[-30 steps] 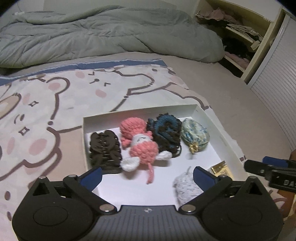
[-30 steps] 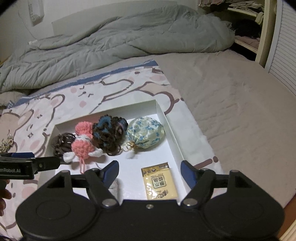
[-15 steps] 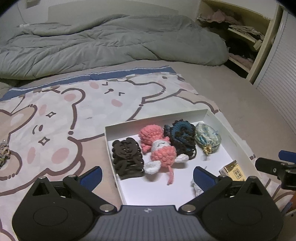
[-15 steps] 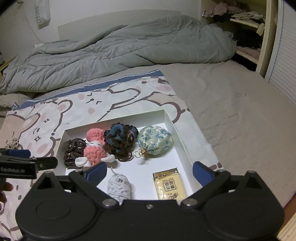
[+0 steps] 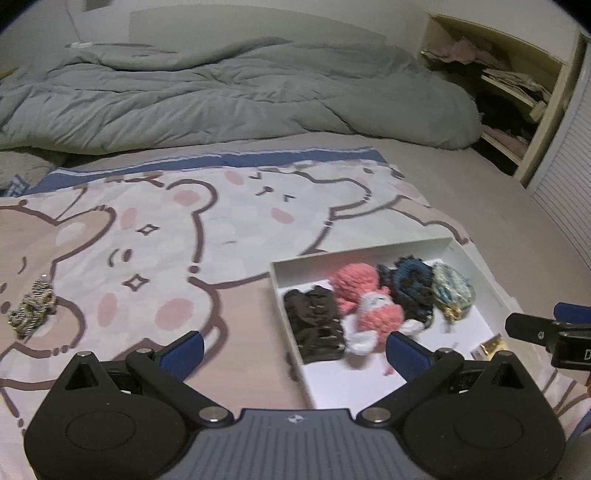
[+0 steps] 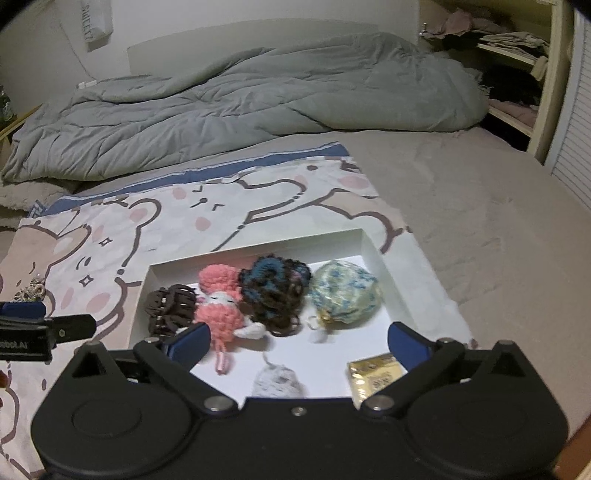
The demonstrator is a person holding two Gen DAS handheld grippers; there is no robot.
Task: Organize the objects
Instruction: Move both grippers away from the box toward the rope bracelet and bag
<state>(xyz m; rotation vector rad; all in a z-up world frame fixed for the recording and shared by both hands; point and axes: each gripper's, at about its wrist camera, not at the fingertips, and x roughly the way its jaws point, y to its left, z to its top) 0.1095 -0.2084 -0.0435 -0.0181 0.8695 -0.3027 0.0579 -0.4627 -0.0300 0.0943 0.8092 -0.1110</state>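
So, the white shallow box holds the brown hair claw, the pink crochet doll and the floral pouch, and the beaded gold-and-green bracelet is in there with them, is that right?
Not quite: the beaded gold-and-green bracelet lies outside the white shallow box, on the cartoon bear blanket well to its left, as the left wrist view shows. The brown hair claw, pink crochet doll and floral pouch are inside it.

Dim room. Bed (image 5: 461, 192) with beige sheet ahead of the gripper, crumpled grey duvet (image 5: 229, 96) at far end, bear-print blanket (image 5: 184, 229) nearer. Pale wall (image 6: 258, 22) behind. Open shelves (image 5: 498, 92) with clothes far right, slatted door (image 5: 565, 177) beside.
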